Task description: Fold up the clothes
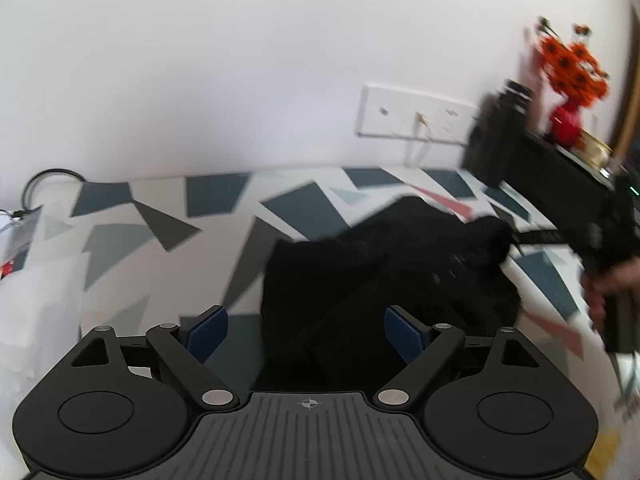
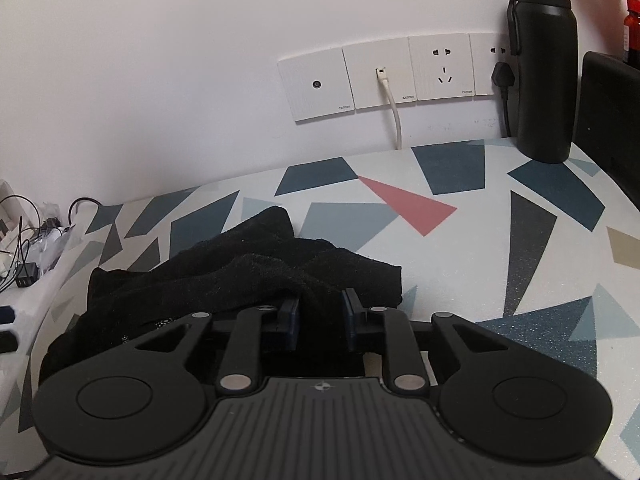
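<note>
So the biggest thing I'm looking at is the tabletop [image 2: 460, 248], a smooth matte white sheet printed with sharp-cornered shards in navy, grey and one pink wedge, running back to a plain white wall [image 2: 160, 60]. On it sits the black garment [image 2: 248, 272], a soft, fuzzy, towel-like knit, bunched into loose ridges on the left-centre part of the surface. To its right the top is wide open all the way to the tall, matte black bottle [image 2: 542, 72] by the wall sockets [image 2: 380, 76].

My right gripper [image 2: 320, 316] has its blue pads pinched on a fold at the near edge of the cloth. My left gripper [image 1: 306, 336] is spread wide, the cloth lying between and below the pads without either one touching it.

From the left wrist view, which is blurry, I also get the other handheld unit [image 1: 552, 184] with a hand [image 1: 608, 284] on it, plus orange flowers in a red vase [image 1: 568, 80]. Only the right wrist view shows the cable tangle [image 2: 32, 240] off the left edge.
</note>
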Motion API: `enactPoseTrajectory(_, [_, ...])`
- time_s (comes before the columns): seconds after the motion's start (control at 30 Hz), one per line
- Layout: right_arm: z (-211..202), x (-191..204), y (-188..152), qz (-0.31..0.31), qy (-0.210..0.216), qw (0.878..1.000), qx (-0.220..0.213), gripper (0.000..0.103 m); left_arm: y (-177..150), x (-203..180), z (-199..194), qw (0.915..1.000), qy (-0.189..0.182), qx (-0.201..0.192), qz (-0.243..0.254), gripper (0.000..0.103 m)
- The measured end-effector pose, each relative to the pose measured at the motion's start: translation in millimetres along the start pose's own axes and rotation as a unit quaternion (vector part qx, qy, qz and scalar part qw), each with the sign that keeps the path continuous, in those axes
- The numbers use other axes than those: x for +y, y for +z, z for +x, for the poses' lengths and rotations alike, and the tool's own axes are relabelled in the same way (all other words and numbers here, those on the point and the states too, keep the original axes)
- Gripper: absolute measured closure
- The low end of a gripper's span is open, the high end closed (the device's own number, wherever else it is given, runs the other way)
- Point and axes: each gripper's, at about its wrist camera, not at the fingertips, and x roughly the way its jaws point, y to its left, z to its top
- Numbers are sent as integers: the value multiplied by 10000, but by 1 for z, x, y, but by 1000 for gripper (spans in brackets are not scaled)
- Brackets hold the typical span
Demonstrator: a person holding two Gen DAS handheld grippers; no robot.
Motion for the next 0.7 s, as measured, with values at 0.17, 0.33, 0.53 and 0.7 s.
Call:
enactPoseTrajectory(0.17, [3,2,0,65,-14,10000,62,81,-19,-23,5,9971,-160,297,689,20])
enactPoseTrajectory(0.33, [2,4,-2,-5,-75,9999,152,81,-37,-42,19,9881,-126,574,1423,36])
enactPoseTrajectory(0.53, [-4,2,-7,13,-86,9998,179,81,-42,-44,30,9855,49,552,1603,36])
enactPoseTrajectory(0.7, [-5,3,-11,46,-40,9997,251,84,-41,-42,42,9796,66,692,1886,96])
